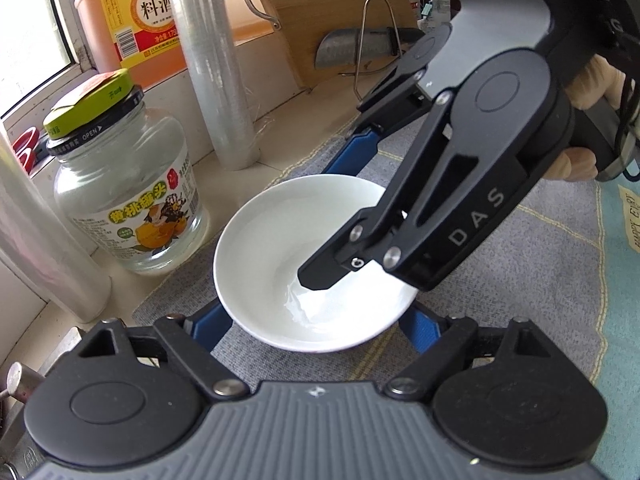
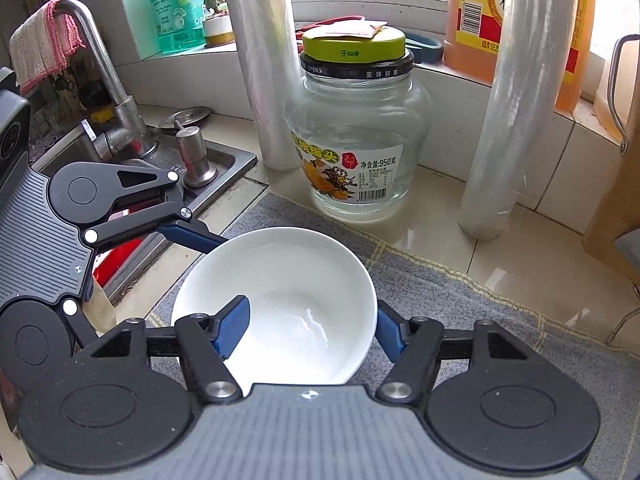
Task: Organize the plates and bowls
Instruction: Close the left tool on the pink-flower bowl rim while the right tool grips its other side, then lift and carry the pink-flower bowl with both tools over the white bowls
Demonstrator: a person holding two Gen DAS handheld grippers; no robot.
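A white bowl [image 1: 272,248] [image 2: 280,272] stands empty on a grey mat [image 1: 520,280]. My left gripper [image 1: 314,320] straddles its near side. Both blue fingers [image 1: 208,328] run under the rim against the outer wall, shut on the bowl. In the right wrist view one left finger [image 2: 192,236] touches the bowl's far-left rim. My right gripper [image 2: 310,332] is shut on the bowl's wall, with one finger [image 2: 232,328] inside and the other against the outside. In the left wrist view it reaches down from the upper right, its inner finger [image 1: 320,276] low in the bowl.
A glass jar with a green lid [image 1: 128,200] [image 2: 356,140] stands just behind the bowl. Two cling-film rolls [image 2: 516,120] and an orange bottle [image 1: 132,12] line the window sill. A cutting board and knife rack [image 1: 360,44] stand behind. The sink and faucet [image 2: 108,92] lie beyond the mat.
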